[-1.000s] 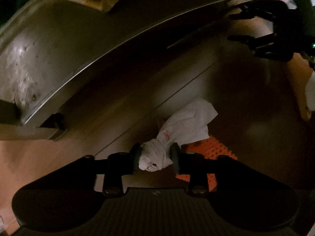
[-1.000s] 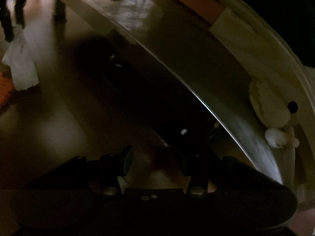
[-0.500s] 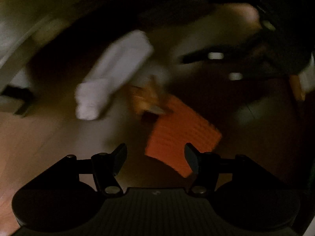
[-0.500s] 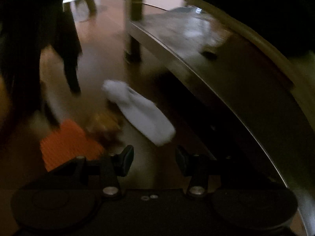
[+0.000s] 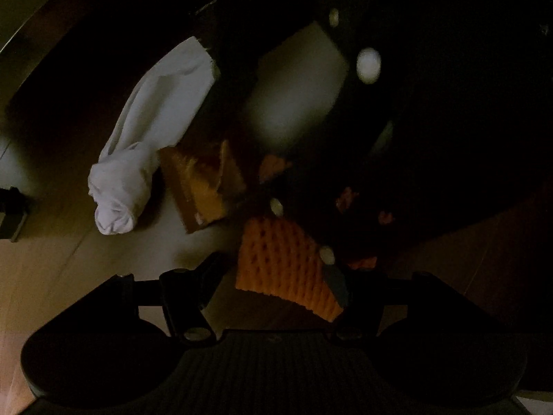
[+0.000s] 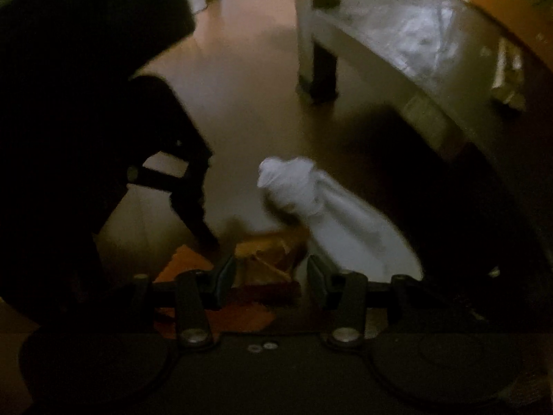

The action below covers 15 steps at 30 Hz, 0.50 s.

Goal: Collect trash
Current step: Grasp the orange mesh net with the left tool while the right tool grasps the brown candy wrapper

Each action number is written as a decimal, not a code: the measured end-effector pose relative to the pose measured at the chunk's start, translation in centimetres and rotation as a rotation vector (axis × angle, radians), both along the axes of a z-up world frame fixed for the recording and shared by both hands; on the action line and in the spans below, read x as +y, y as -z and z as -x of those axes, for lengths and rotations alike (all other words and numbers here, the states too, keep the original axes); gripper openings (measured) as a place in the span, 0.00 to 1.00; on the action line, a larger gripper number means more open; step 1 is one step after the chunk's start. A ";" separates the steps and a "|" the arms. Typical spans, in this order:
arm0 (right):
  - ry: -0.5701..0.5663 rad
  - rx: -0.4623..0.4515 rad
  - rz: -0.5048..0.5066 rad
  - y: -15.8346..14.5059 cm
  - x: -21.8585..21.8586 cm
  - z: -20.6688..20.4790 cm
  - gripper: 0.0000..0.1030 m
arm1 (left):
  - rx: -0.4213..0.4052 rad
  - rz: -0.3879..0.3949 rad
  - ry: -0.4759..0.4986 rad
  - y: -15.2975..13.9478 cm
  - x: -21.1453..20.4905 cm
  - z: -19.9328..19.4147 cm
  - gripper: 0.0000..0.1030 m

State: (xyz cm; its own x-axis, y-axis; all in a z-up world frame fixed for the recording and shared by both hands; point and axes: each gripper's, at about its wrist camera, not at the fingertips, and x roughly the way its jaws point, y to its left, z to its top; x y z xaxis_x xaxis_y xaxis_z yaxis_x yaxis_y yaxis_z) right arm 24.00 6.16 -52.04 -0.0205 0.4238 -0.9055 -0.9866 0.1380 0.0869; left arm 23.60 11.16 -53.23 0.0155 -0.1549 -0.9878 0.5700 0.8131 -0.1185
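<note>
The white tissue wad (image 5: 138, 152) lies loose on the floor (image 5: 52, 276), touching the yellow wrapper (image 5: 204, 186), near the orange sponge (image 5: 283, 269). Your left tool (image 5: 273, 276) is apart above that sponge; your right tool (image 6: 271, 276) is apart too, aimed at the pile.

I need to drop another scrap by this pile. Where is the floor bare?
Bare floor lies left of the white tissue, and toward the table leg. It is crowded around the yellow wrapper and orange mesh piece.
</note>
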 end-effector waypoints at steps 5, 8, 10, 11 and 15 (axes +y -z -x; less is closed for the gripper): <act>0.043 0.057 0.051 1.1 0.1 -0.2 0.44 | 0.029 0.013 -0.019 -0.3 0.0 0.4 0.37; 0.060 0.086 0.036 0.9 0.1 -0.6 0.32 | 0.041 0.013 -0.038 -0.4 -0.1 0.4 0.34; 0.079 0.087 0.034 1.0 0.2 -0.8 0.25 | 0.044 0.009 -0.039 -0.6 -0.1 0.5 0.31; 0.087 0.095 0.033 1.1 0.2 -1.0 0.22 | 0.050 0.011 -0.048 -0.7 -0.2 0.4 0.28; 0.097 0.089 0.034 0.6 -0.6 -1.2 0.02 | 0.080 0.019 -0.077 -1.0 0.4 -0.3 0.11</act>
